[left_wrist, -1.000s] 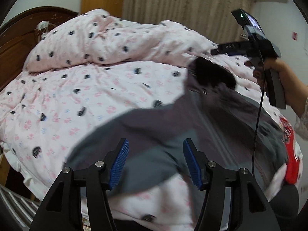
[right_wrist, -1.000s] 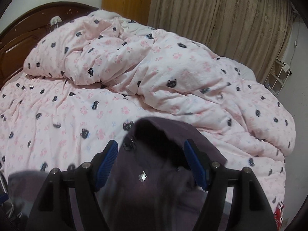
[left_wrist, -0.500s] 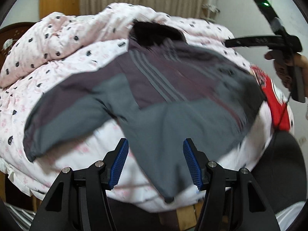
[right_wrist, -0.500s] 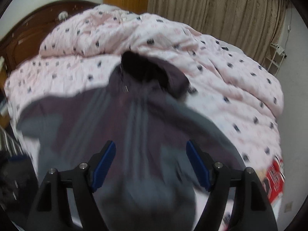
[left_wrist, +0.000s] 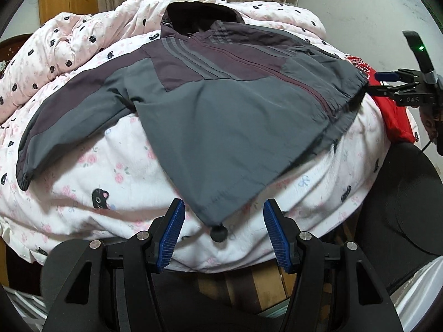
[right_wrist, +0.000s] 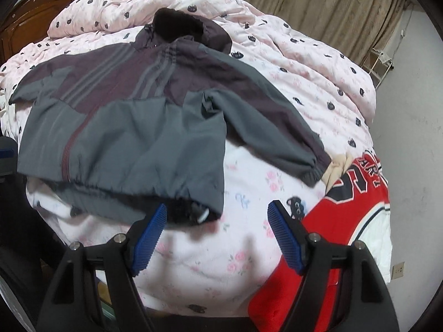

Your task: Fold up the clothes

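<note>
A grey and maroon hooded jacket [left_wrist: 221,110] lies spread front-up on the bed, hood [left_wrist: 199,16] at the far side and both sleeves out. My left gripper [left_wrist: 223,232] is open at the near edge. The jacket's lower corner and its black cord stopper [left_wrist: 218,233] lie between the blue pads, untouched. My right gripper [right_wrist: 217,235] is open beside the jacket's hem [right_wrist: 124,193], whose dark corner reaches the left pad [right_wrist: 149,238]. In the left wrist view the right gripper [left_wrist: 379,83] hangs by the jacket's right cuff.
The pink cat-print duvet [left_wrist: 83,41] covers the whole bed and bunches up at the far side. A red jersey [right_wrist: 346,207] lies at the near right corner. A wooden headboard [right_wrist: 30,16] stands far left, with curtains [right_wrist: 318,2] behind.
Both grippers drew back from the hood end to the near edge of the bed. The jacket, blurred and shifting before, now lies spread flat and still.
</note>
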### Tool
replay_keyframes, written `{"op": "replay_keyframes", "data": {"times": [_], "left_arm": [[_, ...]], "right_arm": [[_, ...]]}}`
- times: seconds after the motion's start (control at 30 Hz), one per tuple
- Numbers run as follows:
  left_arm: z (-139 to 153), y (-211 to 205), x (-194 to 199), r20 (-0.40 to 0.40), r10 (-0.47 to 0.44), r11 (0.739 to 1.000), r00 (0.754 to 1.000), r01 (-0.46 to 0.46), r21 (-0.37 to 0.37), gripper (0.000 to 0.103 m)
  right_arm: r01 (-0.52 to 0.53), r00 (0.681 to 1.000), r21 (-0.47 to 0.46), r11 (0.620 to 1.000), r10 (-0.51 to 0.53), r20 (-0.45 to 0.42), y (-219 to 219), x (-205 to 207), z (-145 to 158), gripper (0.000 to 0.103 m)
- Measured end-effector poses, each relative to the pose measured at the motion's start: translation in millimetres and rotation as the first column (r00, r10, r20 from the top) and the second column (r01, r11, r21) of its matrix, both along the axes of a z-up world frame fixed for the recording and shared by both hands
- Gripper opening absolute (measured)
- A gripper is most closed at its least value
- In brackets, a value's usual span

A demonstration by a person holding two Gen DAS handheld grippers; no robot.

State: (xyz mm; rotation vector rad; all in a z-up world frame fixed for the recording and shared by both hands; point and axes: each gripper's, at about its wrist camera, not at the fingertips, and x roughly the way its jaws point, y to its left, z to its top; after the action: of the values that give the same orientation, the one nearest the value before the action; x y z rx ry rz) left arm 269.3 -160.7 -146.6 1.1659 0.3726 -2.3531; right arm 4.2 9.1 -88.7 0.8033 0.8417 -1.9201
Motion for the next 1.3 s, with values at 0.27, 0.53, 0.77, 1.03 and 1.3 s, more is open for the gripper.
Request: {"op": "replay_keyframes", "data": {"times": [0.27,0.53,0.77,1.03,1.3], "left_arm": [[-19,0,-5,0.047,0.055,0.998,0.997,-0.053,-0.036,0.054],[-18,-20,5,-0.018,0.197,0.979,0.980,-0.198,-0.044,0.054],[-7,-30,14,-0.079,0.256,0.963,0.964,-0.261,-0.071,0.057],[-26,-33,-2,-0.016,0.250,0.966,0.968,-0.251,-0.055,0.056],[-1,-31,5,-0.040,0.233,0.963,0.972,-0.236,-0.130,0.008]], "right_arm": [[-0.001,1.000,0.021,1.000,0.002,-0.029,-7,3,-20,0.077],[0.049,0.998,-0.018,0.999,-0.050,-0.042,-13,-7,-19,0.077],[0.112,0.993,-0.034,0.993,-0.113,-0.040,-16,-15,-18,0.077],[0.105,0.994,0.003,0.994,-0.105,-0.001,-22,-13,-35,0.067],[0.082,0.994,-0.018,0.997,-0.080,0.079,-19,-12,-28,0.014]]}}
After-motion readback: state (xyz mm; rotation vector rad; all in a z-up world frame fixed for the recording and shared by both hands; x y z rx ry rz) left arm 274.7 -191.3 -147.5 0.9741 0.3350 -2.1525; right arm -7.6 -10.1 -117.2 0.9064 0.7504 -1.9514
